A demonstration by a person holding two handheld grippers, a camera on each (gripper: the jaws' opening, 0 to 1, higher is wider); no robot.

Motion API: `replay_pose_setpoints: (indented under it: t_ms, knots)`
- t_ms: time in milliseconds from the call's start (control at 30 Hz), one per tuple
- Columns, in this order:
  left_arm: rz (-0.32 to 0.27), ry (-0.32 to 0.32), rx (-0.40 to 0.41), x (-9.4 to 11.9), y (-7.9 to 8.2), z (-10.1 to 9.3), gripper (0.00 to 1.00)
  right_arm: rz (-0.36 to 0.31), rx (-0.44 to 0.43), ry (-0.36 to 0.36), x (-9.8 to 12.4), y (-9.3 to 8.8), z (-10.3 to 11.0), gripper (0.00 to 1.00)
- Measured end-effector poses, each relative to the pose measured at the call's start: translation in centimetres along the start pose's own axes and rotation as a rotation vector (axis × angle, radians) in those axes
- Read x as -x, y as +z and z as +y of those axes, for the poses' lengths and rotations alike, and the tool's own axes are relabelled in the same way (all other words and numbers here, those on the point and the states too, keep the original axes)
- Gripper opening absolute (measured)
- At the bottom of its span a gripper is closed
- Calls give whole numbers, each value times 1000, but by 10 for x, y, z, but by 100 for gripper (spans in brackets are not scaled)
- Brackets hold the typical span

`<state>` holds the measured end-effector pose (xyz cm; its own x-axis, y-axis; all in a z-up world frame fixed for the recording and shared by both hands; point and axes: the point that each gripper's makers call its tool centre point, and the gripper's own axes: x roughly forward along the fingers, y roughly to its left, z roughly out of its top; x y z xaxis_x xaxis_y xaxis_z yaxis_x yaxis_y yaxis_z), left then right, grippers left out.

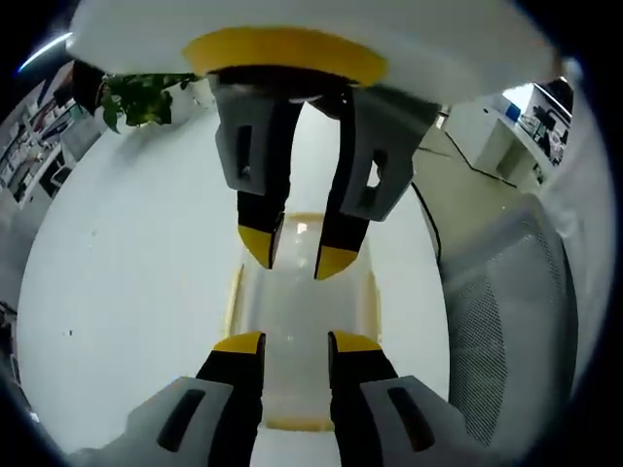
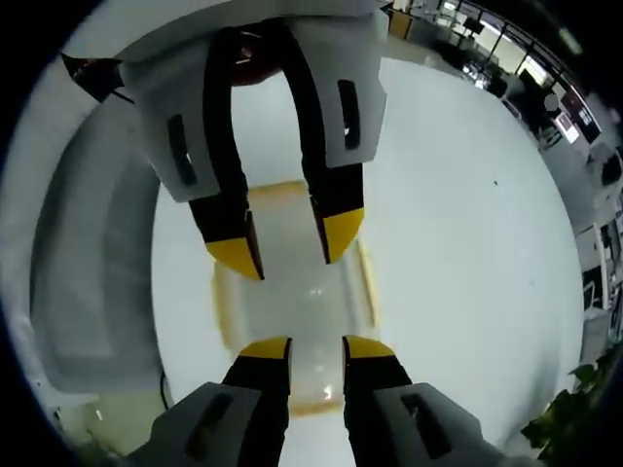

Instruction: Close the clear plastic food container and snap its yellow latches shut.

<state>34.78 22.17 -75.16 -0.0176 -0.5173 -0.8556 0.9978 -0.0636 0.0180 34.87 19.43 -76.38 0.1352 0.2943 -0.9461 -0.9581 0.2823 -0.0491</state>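
while the clear food container (image 1: 300, 321) sits on the white table (image 1: 127, 263), the left gripper (image 1: 296, 342) and right gripper (image 2: 316, 348) hang over it, jaws apart.

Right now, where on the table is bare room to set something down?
The white table is bare between the container and the plant; the right gripper view shows the same open stretch. It is crowded over the container, where the left gripper and right gripper face each other, and the chair borders the far side.
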Motion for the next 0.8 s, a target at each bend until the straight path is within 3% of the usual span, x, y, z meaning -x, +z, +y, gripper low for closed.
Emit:
replay_pose_setpoints:
  t_ms: [467,800]
  knots:
    - [6,4,2,0,-3,4,24,-4,1,2,2,1,2,18]
    - [-2,-5,17,1,-5,-5,25,-26,21,12,0,6,-3,20]
